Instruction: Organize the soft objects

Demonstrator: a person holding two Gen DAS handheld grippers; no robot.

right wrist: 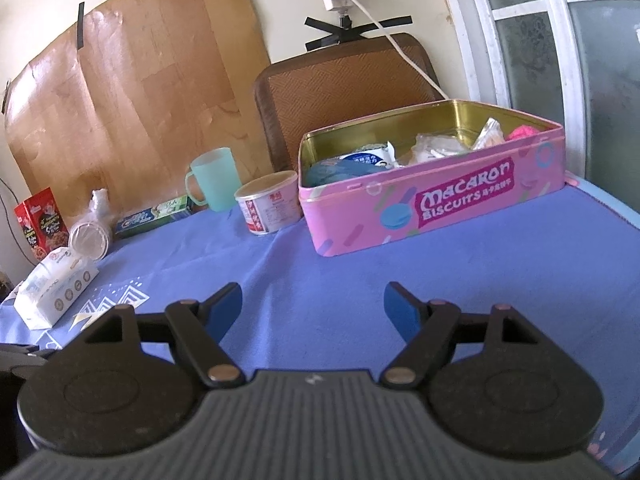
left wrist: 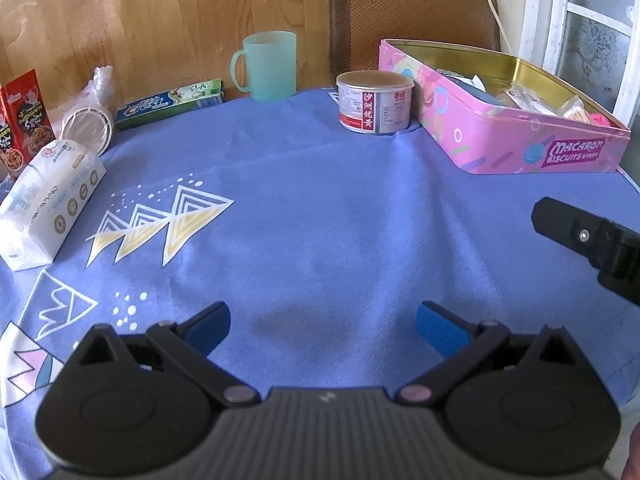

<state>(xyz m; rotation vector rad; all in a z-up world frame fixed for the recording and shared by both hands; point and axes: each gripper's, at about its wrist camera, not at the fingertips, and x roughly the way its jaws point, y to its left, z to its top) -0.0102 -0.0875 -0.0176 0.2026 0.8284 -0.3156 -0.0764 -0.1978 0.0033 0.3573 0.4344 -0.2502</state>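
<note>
Tissue pack [left wrist: 50, 200], a white plastic-wrapped block, lies at about nine o'clock in the left wrist view, on the blue tablecloth [left wrist: 320, 200] near the table's left edge. It looks like the only soft thing still lying loose; I judge it the likely next item for the pink biscuit tin [right wrist: 432, 204], which stands open at about one o'clock and already holds pouches, a blue cloth bundle and something pink and woolly at its far right corner.

The pack should be light and squashy, with a slick film wrapper that can slide between pads. A grip across its short width, near the middle of its length, seems safest; pinching a loose end of the film would likely let it sag or tear.

Left gripper [left wrist: 323, 326] hangs over bare cloth with its blue fingers spread wide and nothing between them. Right gripper [right wrist: 313, 308] is likewise wide and empty, pointing toward the tin.

Behind the pack, toward ten o'clock, sit a bagged roll of paper cups [left wrist: 90, 120] and a red snack box [left wrist: 24, 120], both just beside it, so an approach from the near side leaves more room. A round can [left wrist: 374, 102] stands just beside the tin's left end, and a green mug [left wrist: 266, 66] is further back.
</note>
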